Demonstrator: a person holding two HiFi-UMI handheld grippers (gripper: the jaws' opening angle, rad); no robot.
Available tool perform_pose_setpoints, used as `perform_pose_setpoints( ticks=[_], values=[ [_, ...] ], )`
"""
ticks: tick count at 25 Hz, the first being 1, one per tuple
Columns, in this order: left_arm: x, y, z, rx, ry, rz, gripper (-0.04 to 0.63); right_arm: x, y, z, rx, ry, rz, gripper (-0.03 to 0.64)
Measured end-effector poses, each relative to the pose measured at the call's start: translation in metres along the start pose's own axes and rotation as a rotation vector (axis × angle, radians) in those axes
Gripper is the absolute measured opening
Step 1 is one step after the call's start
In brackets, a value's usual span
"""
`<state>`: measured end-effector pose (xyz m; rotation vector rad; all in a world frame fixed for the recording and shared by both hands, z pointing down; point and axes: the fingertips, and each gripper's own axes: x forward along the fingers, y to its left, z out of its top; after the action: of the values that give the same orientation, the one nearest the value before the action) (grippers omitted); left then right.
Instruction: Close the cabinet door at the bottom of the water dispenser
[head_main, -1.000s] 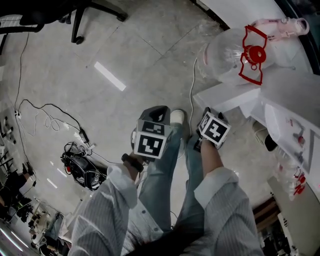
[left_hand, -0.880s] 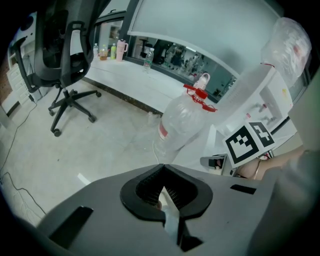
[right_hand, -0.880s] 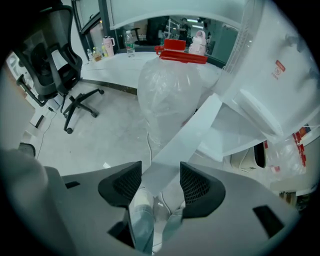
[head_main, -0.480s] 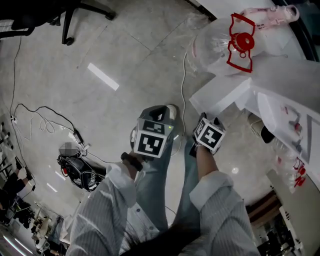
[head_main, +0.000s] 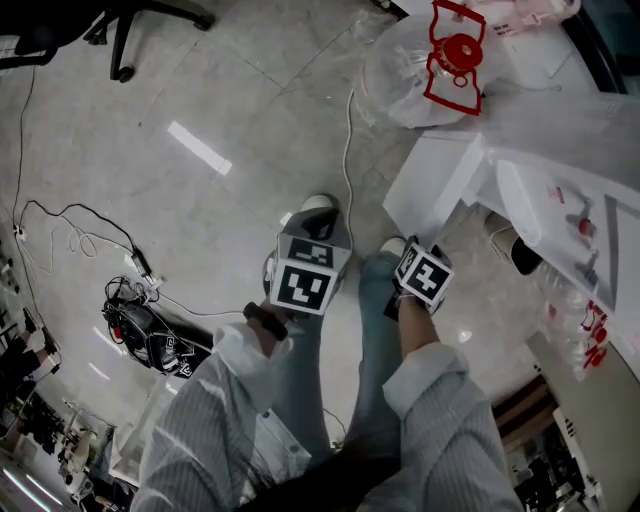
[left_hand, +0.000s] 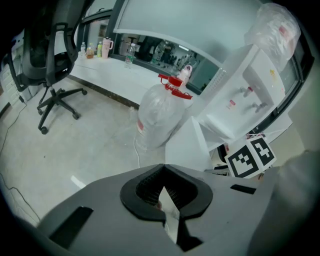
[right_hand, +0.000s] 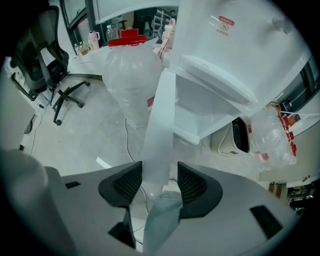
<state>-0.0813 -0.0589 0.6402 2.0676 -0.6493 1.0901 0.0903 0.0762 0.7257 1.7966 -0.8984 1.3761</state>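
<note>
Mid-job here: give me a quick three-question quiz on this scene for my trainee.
1. True or false: the cabinet door is fully closed.
2. What does the right tool have between its jaws? A) the door's edge B) a cup C) nothing
3. Fill in: the jaws of the left tool are ___.
Key: 1 false; 2 A; 3 together.
</note>
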Motion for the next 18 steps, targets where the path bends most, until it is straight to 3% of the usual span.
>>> perform_pose_setpoints(
  ticks=[18],
  values=[
    [0.052,-0.106,-0.023,-0.1,-0.03,0.023,0.011,0.021,-0.119,-0.01,-0.029,-0.022,0.046,0.202]
  ],
)
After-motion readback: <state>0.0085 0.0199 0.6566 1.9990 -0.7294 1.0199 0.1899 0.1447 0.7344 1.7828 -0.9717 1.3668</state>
